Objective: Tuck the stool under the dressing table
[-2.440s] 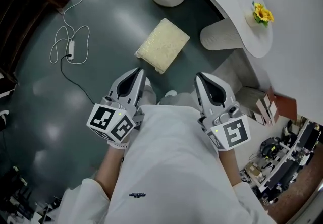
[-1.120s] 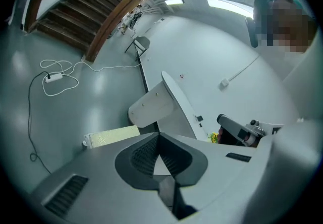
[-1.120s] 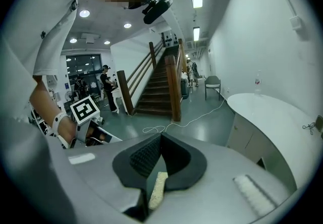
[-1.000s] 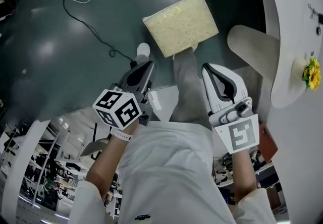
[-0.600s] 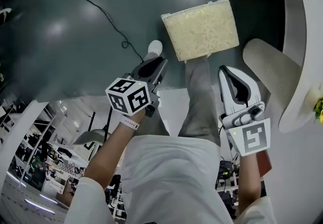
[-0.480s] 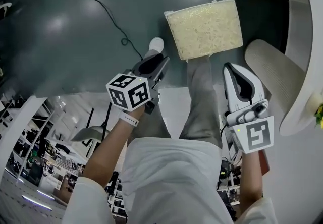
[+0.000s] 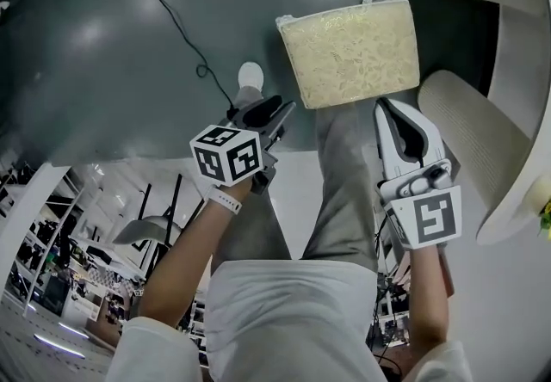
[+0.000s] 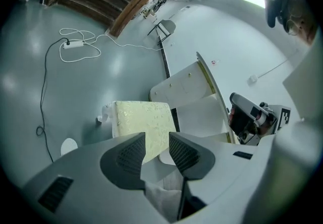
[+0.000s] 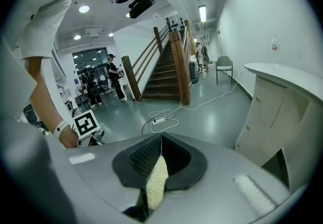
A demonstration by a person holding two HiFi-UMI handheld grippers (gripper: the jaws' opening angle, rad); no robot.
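The stool (image 7: 349,52) stands on the dark floor in the upper middle of the head view. Its cream padded seat is a rectangle whose long axis runs across the frame, rising a little to the right. One long edge faces the person, and a short end faces the worktop (image 7: 527,70) that curves down the right edge. The stool is apart from that worktop, so nothing is tucked yet; this looks like the reach toward the seat, before any hold is taken. The left claw (image 7: 281,112) sits just below the seat's lower left corner. Its jaws have just been opening and stand apart; in the left gripper view the seat's edge shows beyond the gap and nothing is pinched. The right claw (image 7: 384,107) is by the lower right corner with its jaws together, and only a cream sliver shows through the slit. Next, I judge, both claws must meet the near edge, the right one opening or simply pushing, then slide the stool rightward beneath the worktop
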